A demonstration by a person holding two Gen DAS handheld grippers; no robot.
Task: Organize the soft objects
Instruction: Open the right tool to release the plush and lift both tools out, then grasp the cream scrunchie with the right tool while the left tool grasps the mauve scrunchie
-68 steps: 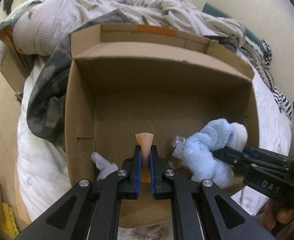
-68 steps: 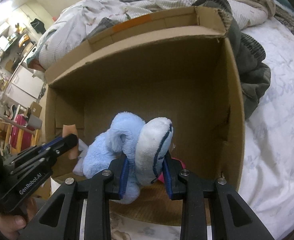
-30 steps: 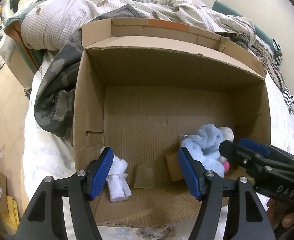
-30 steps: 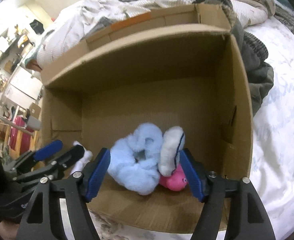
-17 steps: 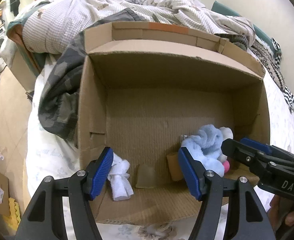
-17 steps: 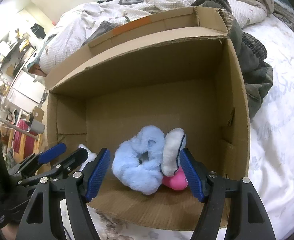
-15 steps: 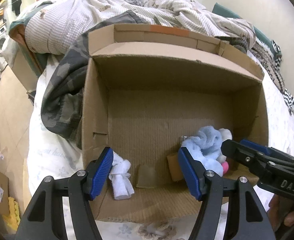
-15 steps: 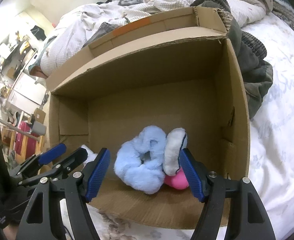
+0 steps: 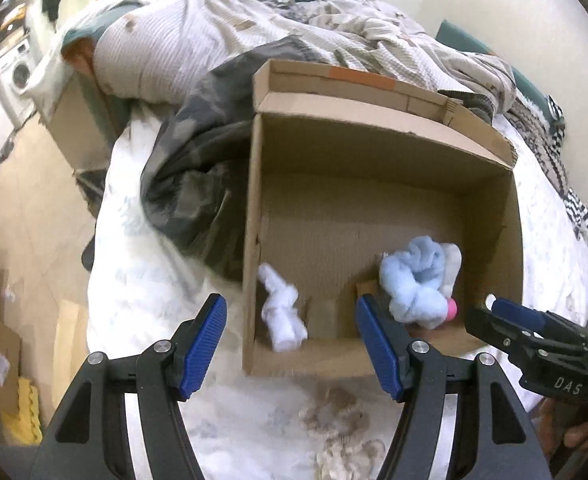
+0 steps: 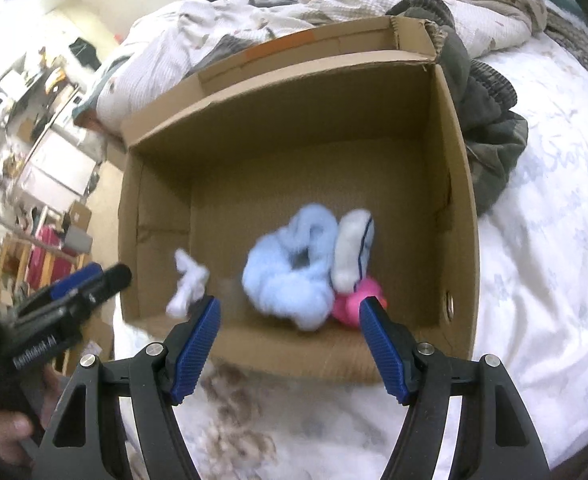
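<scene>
An open cardboard box [image 9: 509, 216] [image 10: 459, 184] lies on the bed. Inside it lie a light blue plush toy [image 9: 413, 280] [image 10: 290, 272], a pink soft toy [image 10: 353, 300] [image 9: 450, 311] half under it, and a white soft item [image 9: 282, 312] [image 10: 188, 284] by the left wall. My left gripper [image 9: 292, 344] is open and empty in front of the box's near left corner. My right gripper [image 10: 290, 344] is open and empty in front of the box's near wall; in the left wrist view it [image 9: 505, 320] comes in from the right.
A crumpled camouflage garment [image 9: 190, 184] [image 10: 489, 140] lies against the box. Rumpled bedding [image 9: 254, 36] is heaped behind it. A beige fluffy item [image 9: 341, 428] [image 10: 234, 416] lies on the white sheet below the box. The floor with furniture [image 9: 34, 208] is to the left.
Both grippers have let go of their items, opened, and drawn back out of the box. The blue plush and the white item now lie inside. The left gripper has shifted left.
</scene>
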